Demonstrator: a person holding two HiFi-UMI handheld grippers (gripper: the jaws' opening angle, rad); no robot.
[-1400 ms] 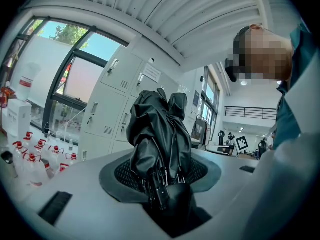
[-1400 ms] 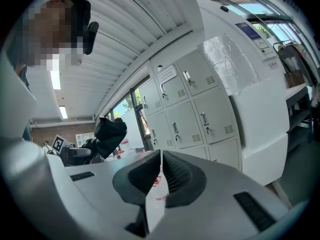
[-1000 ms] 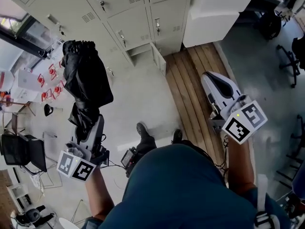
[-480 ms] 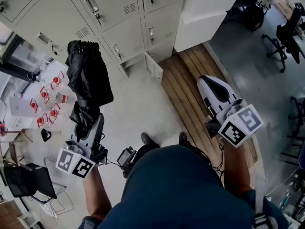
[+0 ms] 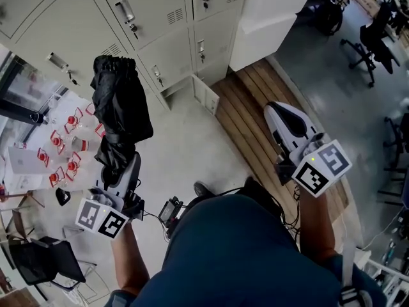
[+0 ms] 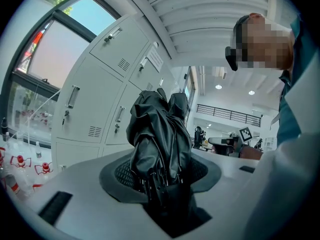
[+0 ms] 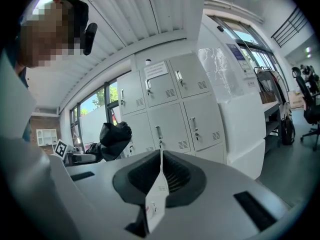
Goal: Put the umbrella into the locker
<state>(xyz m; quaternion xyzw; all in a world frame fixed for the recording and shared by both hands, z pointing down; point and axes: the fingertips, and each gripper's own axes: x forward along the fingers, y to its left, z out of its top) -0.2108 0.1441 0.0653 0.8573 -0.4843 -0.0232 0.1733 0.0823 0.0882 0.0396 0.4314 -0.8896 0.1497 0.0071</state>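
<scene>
A folded black umbrella [image 5: 120, 117] stands upright out of my left gripper [image 5: 123, 170], whose jaws are shut on its lower end. In the left gripper view the umbrella [image 6: 159, 144] fills the middle, pinched between the pads of the left gripper [image 6: 162, 194]. The grey lockers [image 5: 160, 18] stand ahead, and one low door [image 5: 206, 94] hangs open. My right gripper [image 5: 273, 110] is held level on the right, above the wooden strip. It is shut on a thin white tag [image 7: 158, 191]. In the right gripper view the umbrella [image 7: 115, 136] shows at left in front of the lockers [image 7: 175, 104].
A wooden floor strip [image 5: 249, 120] runs from the lockers toward me. A white block [image 5: 268, 5] stands to the right of the lockers. Office chairs [image 5: 377, 37] are at far right. Small red-and-white bottles [image 5: 64, 152] and a black chair [image 5: 45, 261] are at left.
Both grippers have been carried toward the lockers, which now sit nearer and larger in view. The hold on the umbrella and on the tag is the same.
</scene>
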